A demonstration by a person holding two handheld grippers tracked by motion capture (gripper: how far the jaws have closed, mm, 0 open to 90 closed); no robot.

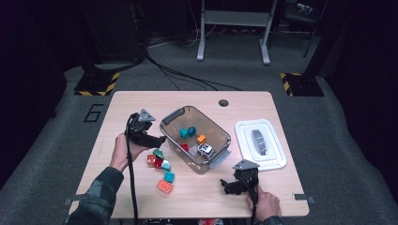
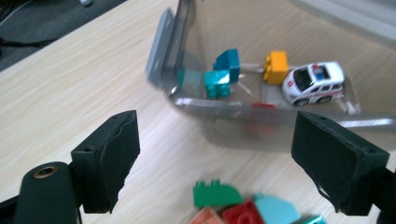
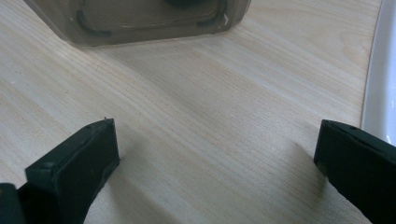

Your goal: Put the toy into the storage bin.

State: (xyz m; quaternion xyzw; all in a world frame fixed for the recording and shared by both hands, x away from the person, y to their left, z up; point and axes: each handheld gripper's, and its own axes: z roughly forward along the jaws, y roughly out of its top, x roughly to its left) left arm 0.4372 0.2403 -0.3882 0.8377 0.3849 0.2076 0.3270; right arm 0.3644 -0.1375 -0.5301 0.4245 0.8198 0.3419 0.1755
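**Desk:** What does the overhead camera give you?

**Operator:** I see a light wooden table (image 1: 141, 101) with a smoky clear plastic bin (image 1: 195, 139) at its middle. My left gripper (image 1: 159, 139) sits just beside the bin's left wall, above a loose cluster of toy blocks (image 1: 161, 168) in red, green, teal and orange. My right gripper (image 1: 226, 187) rests near the table's front edge, below the bin's right corner

**Desk:** And the claws?

**Operator:** Both released. In the left gripper view my jaws stand wide apart with nothing between the pads; only bare wood and the bin's corner lie ahead. In the right gripper view the jaws gape over empty tabletop

**Desk:** What's inside the bin?

**Operator:** Two teal blocks (image 2: 223, 74), an orange block (image 2: 275, 66) and a white toy police car (image 2: 313, 83), with a red piece blurred behind the wall. A green block (image 2: 216, 194) lies just outside, at the top of the cluster

**Desk:** Anything else?

**Operator:** The bin's white lid (image 1: 260, 143) lies flat to the right, apart from the bin
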